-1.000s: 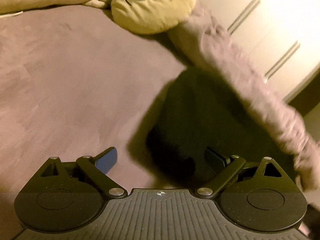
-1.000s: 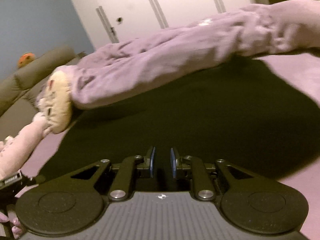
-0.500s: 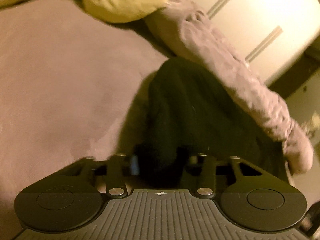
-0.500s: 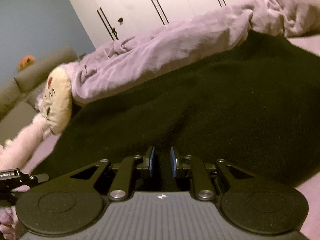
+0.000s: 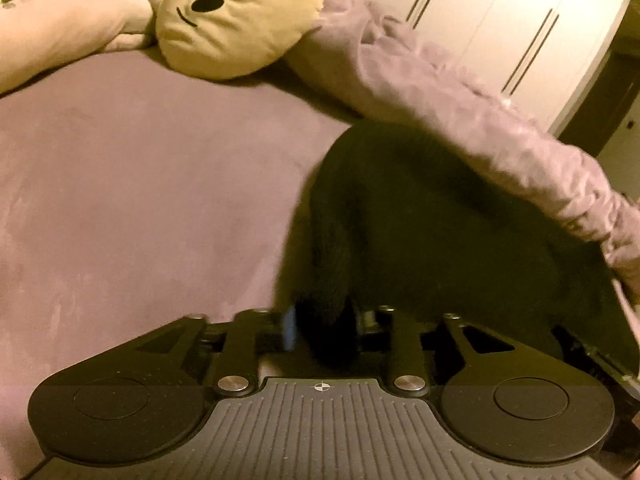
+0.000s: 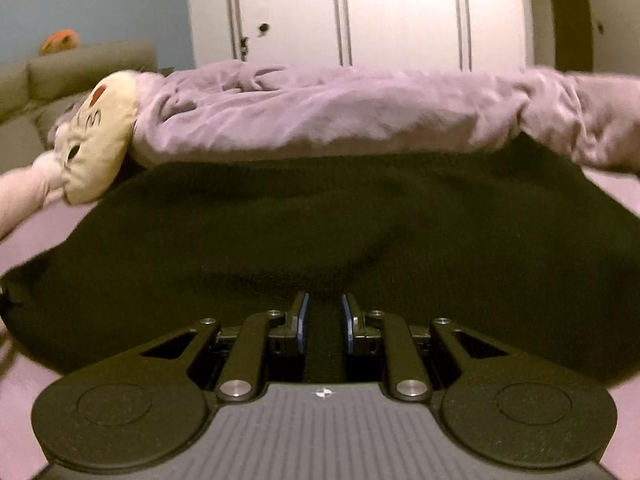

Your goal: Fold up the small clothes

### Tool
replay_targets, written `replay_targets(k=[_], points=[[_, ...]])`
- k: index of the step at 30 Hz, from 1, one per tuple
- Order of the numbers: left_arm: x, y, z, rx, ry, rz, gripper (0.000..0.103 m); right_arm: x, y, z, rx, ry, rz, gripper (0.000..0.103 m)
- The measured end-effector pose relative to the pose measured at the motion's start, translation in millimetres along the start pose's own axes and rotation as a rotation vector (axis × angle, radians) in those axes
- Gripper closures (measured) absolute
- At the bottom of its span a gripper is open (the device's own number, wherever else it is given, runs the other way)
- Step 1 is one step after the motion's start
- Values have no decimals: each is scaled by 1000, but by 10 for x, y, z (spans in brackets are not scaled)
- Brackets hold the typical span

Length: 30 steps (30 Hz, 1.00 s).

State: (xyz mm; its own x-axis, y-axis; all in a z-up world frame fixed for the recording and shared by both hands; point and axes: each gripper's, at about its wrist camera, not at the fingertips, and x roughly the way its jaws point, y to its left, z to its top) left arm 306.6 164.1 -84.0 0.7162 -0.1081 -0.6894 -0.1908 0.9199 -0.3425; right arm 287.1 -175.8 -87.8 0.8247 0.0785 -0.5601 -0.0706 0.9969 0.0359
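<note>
Black knit garment [image 6: 360, 216] is pinched by both the left gripper [image 5: 322, 326] and right gripper [image 6: 323, 320]; both edges should be lifted level, lower frame centre.

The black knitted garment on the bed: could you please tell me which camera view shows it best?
The right wrist view: the black knitted garment spreads across the frame, knit visible, clamped in the right gripper. The left wrist view shows only a dark, blurred bunch clamped in the left gripper.

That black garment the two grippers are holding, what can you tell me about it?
The black garment looks like a dark knit, soft and thick, spread wide across the pinkish-purple bed cover. Its far edge runs under or against a bunched lilac blanket. The right gripper pinches its near edge; the left gripper clamps a bunched fold at one end.
</note>
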Motion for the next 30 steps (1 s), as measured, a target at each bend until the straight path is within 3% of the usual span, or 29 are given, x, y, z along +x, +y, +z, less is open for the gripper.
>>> replay_targets(k=[2, 12, 23, 30], points=[[-8, -33, -6, 14, -3, 21, 50, 7, -3, -6, -3, -5, 1, 86], [88, -80, 29, -6, 40, 5, 27, -7, -77, -59, 33, -29, 31, 86], [277, -127, 83, -41, 73, -29, 21, -10, -110, -67, 46, -33, 42, 86], [464, -185, 188, -92, 90, -94, 23, -1, -206, -96, 90, -44, 81, 86]])
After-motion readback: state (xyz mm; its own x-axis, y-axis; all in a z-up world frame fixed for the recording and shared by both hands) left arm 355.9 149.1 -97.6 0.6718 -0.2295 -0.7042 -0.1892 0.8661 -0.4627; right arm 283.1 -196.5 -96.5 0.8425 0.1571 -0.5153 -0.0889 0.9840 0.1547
